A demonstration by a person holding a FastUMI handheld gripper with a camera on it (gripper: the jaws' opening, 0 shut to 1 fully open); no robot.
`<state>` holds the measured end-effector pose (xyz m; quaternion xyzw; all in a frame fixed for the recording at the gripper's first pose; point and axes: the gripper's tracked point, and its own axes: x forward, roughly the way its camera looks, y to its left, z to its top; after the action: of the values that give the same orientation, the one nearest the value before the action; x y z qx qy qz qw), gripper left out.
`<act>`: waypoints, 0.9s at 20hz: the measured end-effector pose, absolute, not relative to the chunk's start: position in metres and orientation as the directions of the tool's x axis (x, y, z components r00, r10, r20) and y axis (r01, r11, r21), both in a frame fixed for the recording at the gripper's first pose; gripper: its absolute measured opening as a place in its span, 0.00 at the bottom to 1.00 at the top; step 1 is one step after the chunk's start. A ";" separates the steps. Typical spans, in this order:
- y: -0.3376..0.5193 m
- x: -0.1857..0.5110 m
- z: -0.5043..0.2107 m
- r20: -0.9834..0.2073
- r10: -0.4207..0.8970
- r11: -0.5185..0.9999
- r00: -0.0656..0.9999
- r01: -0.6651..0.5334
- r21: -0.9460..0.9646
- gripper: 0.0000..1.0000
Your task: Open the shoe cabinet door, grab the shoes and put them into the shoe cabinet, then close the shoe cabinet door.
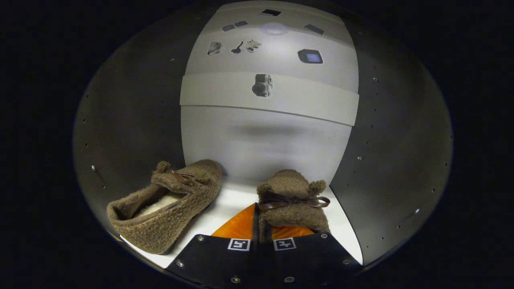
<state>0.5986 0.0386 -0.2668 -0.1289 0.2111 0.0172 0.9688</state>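
Standing on its toe-side between the two fingers, a fuzzy brown shoe (292,200) with a dark ribbon bow (293,202) and a small pompom at its right is held by the gripper (263,233); the fingers sit close together, one on each side of the shoe's lower part, and both appear to press on it; each finger carries a square black-and-white marker near its tip, a coded pattern with no legible writing. To the left, a little apart, lies the second shoe (166,206) of the same fuzzy brown stuff, its opening turned toward the near left and showing a pale lining; its own bow and pompom sit on top at the far end; its toe points to the far right. Both shoes are on the white shelf floor (231,208) inside the shoe cabinet (132,120); the held one looks to touch or hang just above that floor, and I cannot tell which. Grey side walls with rows of small holes and screws rise left and right. Beyond the shoes stands a pale back panel (261,148), crossed higher up by a lighter band (305,100) bearing a small picture of a camera-like object; farther up are more small pictures and dark patches, too small and blurred to read; no brand or word can be made out anywhere.
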 end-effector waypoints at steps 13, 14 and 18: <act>0.069 0.544 -0.238 -0.395 0.025 0.982 0.918 -0.097 -0.162 0.94; 0.069 0.533 -0.233 -0.387 0.014 0.983 0.922 -0.083 -0.163 0.94; 0.074 0.494 -0.187 -0.297 -0.019 0.972 0.955 -0.052 -0.229 0.94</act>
<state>0.4943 0.0744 -0.1873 -0.1179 0.1500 0.0083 0.9816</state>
